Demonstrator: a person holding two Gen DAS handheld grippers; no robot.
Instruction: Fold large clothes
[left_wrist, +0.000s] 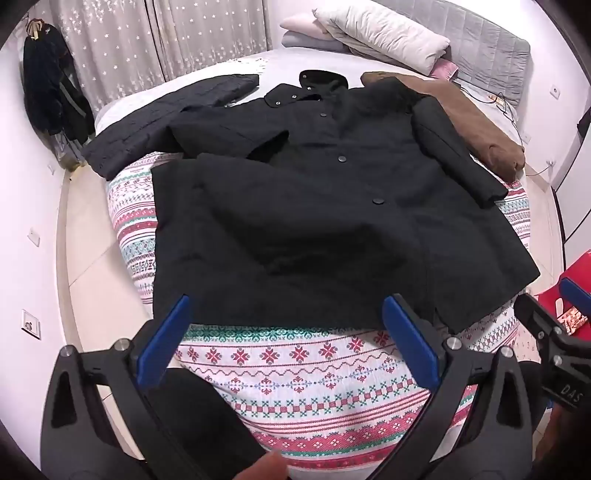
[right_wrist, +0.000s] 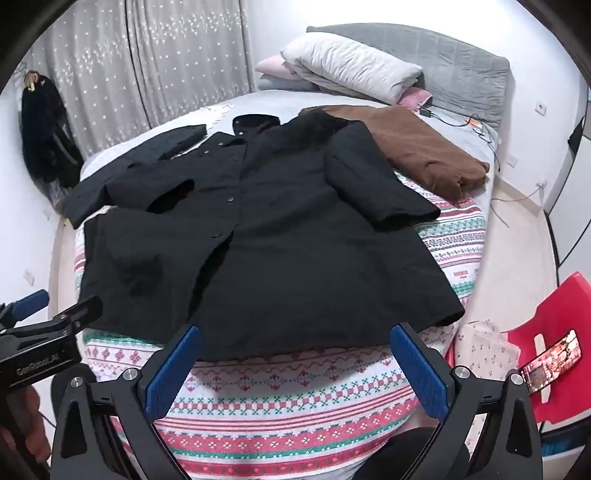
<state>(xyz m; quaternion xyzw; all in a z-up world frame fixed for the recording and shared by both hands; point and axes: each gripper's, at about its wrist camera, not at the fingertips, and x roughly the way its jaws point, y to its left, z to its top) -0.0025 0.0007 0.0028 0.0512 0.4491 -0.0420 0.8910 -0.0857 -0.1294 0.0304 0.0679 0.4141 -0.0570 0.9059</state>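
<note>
A large black buttoned coat (left_wrist: 314, 206) lies flat and face up on the patterned bedspread (left_wrist: 303, 376), collar at the far end, both sleeves folded in over the body. It also shows in the right wrist view (right_wrist: 280, 236). My left gripper (left_wrist: 286, 312) is open and empty, hovering just short of the coat's near hem. My right gripper (right_wrist: 295, 341) is open and empty, above the hem further to the right. The right gripper shows at the right edge of the left wrist view (left_wrist: 554, 317); the left gripper shows at the left edge of the right wrist view (right_wrist: 48, 314).
A second dark garment (left_wrist: 162, 122) lies at the far left of the bed, a brown one (left_wrist: 476, 122) at the far right. Pillows (left_wrist: 384, 33) are stacked at the headboard. A red chair (right_wrist: 557, 350) with a phone (right_wrist: 550, 360) stands to the right. A dark coat (left_wrist: 48, 92) hangs by the curtains.
</note>
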